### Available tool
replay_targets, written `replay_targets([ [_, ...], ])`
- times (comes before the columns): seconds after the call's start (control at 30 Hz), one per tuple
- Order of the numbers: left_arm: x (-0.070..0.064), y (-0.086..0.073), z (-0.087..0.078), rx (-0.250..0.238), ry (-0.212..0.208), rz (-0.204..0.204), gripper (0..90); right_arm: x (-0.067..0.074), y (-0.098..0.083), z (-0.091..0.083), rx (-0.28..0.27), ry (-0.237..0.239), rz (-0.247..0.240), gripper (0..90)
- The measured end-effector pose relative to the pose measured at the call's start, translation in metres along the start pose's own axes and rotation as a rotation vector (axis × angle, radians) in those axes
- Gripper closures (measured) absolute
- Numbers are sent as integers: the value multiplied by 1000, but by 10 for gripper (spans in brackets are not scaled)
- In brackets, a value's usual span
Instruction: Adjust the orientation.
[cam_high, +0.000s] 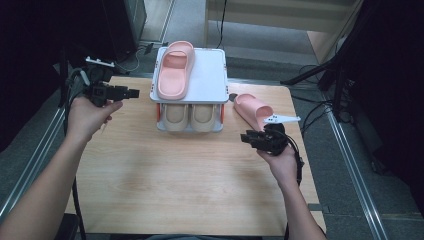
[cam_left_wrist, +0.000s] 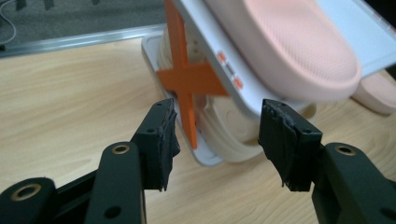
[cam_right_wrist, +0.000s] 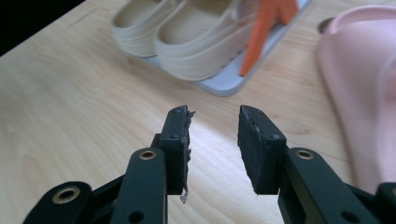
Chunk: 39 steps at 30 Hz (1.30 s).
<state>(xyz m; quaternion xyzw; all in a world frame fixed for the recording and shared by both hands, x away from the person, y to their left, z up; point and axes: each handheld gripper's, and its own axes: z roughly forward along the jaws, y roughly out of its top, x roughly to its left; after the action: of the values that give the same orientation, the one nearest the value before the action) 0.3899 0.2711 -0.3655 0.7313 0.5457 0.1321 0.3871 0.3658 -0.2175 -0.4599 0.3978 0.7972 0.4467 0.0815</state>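
Note:
A white two-level shoe rack (cam_high: 212, 80) with orange side braces (cam_left_wrist: 187, 79) stands at the back middle of the table. One pink slipper (cam_high: 175, 67) lies on its top shelf, and a cream pair (cam_high: 190, 117) fills the lower shelf. A second pink slipper (cam_high: 252, 110) lies on the table right of the rack. My left gripper (cam_high: 135, 93) hovers left of the rack, open and empty, pointing at the rack's side (cam_left_wrist: 217, 128). My right gripper (cam_high: 244, 137) sits just in front of the loose pink slipper (cam_right_wrist: 364, 88), jaws apart with nothing between them.
The wooden table (cam_high: 165, 175) has broad bare surface in front of the rack. Cables trail from both grippers. Dark stands and floor rails run along both sides of the table.

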Motion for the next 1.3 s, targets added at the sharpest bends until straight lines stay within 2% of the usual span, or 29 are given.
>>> replay_targets([
  [0.07, 1, -10, 2, 0, -16, 4, 456, -6, 1, 0, 0, -18, 3, 658],
  [0.17, 2, -23, 5, -5, -14, 31, 446, -14, 0, 2, 2, -43, 9, 682],
  [0.27, 3, -37, 9, -4, -34, 18, 439, -22, 2, 5, 22, -68, 14, 708],
  [0.43, 2, -58, 13, -6, -46, 11, 440, -38, 7, 8, 15, -98, 27, 759],
  [0.57, 2, -71, 16, 18, -46, 14, 441, -51, 11, 8, -1, -106, 46, 812],
  [0.63, 1, -78, 15, 9, -49, 9, 441, -58, 12, 9, -3, -125, 48, 852],
  [0.87, -3, -98, 9, -27, -68, 24, 440, -84, 11, 16, 6, -183, 77, 900],
  [1.03, -5, -109, 7, -54, -61, 34, 441, -100, 12, 29, 41, -214, 104, 900],
  [1.17, -7, -116, 6, -76, -38, 36, 441, -107, 14, 41, 64, -220, 117, 900],
  [1.3, -6, -120, 6, -66, -31, 33, 440, -110, 15, 50, 89, -229, 118, 900],
])
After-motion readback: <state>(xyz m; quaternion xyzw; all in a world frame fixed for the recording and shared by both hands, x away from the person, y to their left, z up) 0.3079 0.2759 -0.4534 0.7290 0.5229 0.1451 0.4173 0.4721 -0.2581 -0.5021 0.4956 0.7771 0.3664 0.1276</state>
